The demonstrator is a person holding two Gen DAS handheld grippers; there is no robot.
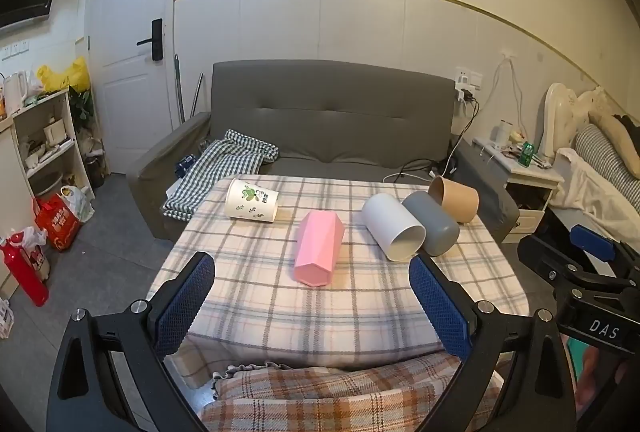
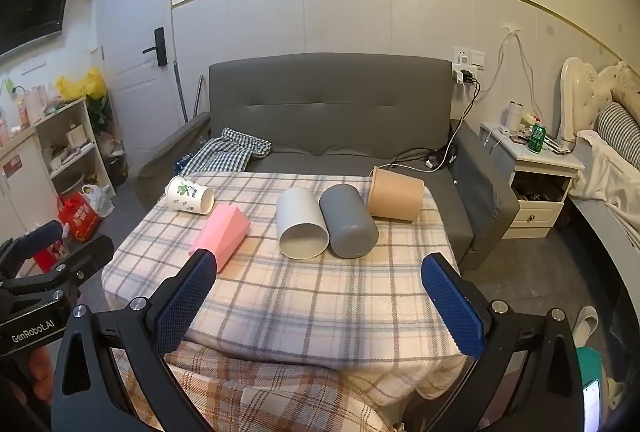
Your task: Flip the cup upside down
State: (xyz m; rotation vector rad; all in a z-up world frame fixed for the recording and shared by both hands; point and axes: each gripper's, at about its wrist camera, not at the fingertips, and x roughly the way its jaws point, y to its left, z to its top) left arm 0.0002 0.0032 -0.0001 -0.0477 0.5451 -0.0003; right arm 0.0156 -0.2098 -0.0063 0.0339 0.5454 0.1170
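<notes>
Both the left gripper [image 1: 312,264] and right gripper [image 2: 318,266] are hovering wide open and empty, needing a level approach to a cup [image 1: 319,249] lying sideways.

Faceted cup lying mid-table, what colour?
Pink; the faceted plastic cup shows best in the left wrist view.

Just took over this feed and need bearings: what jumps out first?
Five cups lie on their sides across the plaid-covered table: a leaf-printed cup far left, pink faceted cup, white cup touching a grey cup, tan cup far right. Both grippers, left and right, are open and empty.
</notes>
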